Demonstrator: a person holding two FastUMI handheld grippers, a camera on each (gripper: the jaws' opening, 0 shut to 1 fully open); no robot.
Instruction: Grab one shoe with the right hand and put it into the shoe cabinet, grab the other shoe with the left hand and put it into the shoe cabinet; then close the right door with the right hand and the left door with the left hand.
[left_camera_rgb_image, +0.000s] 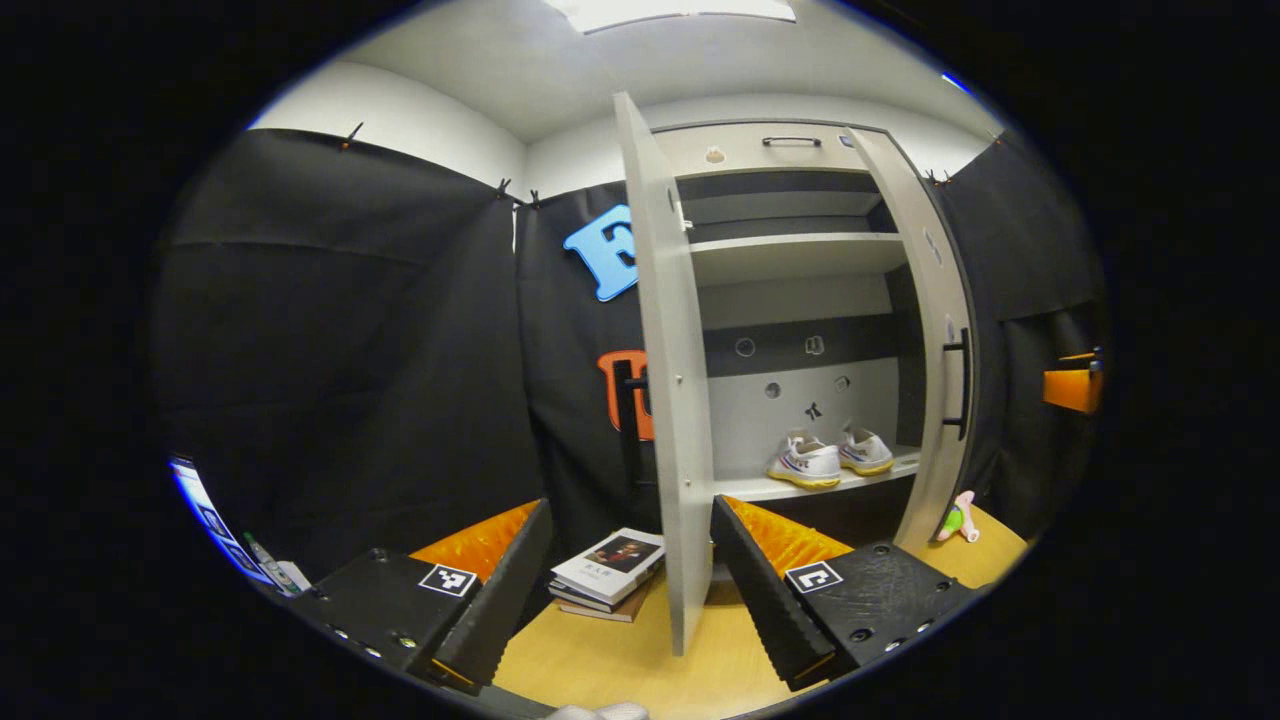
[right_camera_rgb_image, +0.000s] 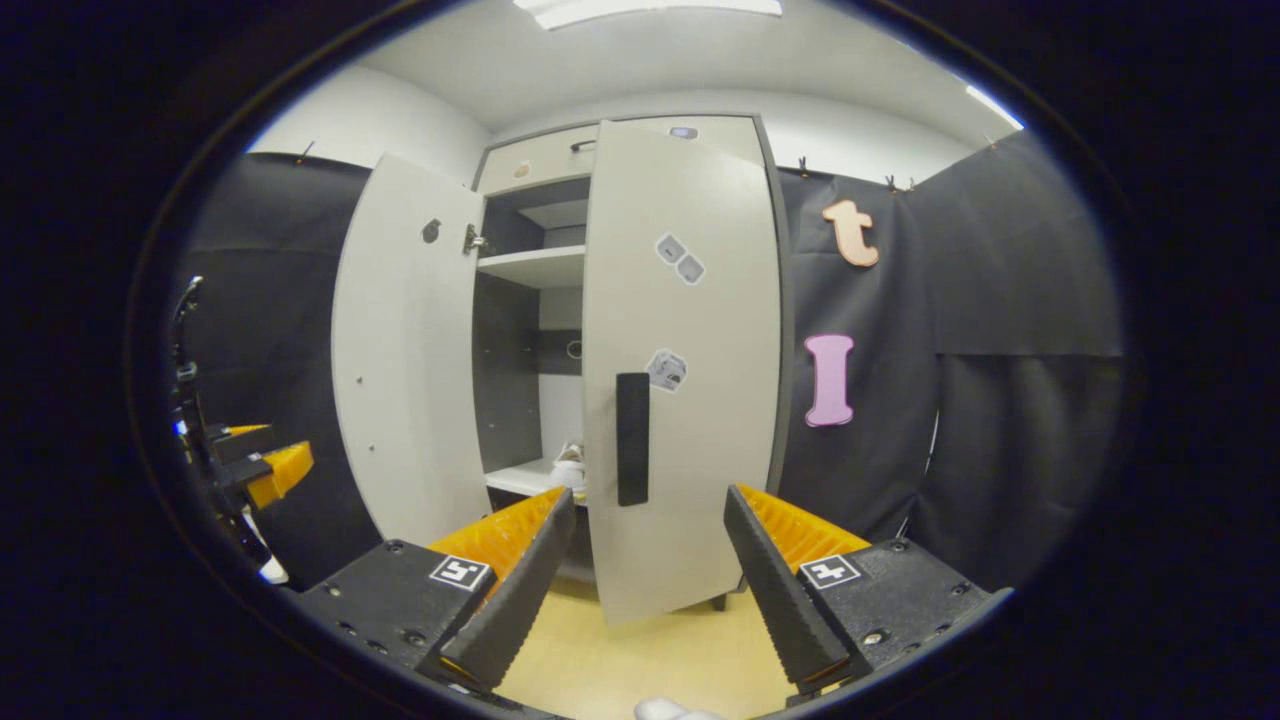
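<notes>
Two white sneakers (left_camera_rgb_image: 830, 458) stand side by side on the lower shelf (left_camera_rgb_image: 760, 488) of the grey shoe cabinet (left_camera_rgb_image: 760, 150), toes toward the left door; in the right gripper view one of them peeks out between the two doors at the shelf's edge. The cabinet has two doors. The left door (left_camera_rgb_image: 668, 380) stands wide open, seen edge-on in the left gripper view, its narrow edge directly ahead between the fingers of the left claw (left_camera_rgb_image: 630, 585). The right door (right_camera_rgb_image: 680, 370) is swung partway across the opening, and its dark vertical handle (right_camera_rgb_image: 632, 438) sits just above the gap of the right claw (right_camera_rgb_image: 648, 585). Both claws are spread and hold nothing. One upper shelf (left_camera_rgb_image: 795, 252) crosses the cabinet, with a drawer front and a single handle (left_camera_rgb_image: 790, 141) above it. On the pale wooden floor (left_camera_rgb_image: 600, 660) a stack of books (left_camera_rgb_image: 608, 572) lies to the left of the left door, and a small pink-and-green toy (left_camera_rgb_image: 958, 517) rests by the foot of the right door. The left claw also appears at the left edge of the right gripper view, near the left door.
</notes>
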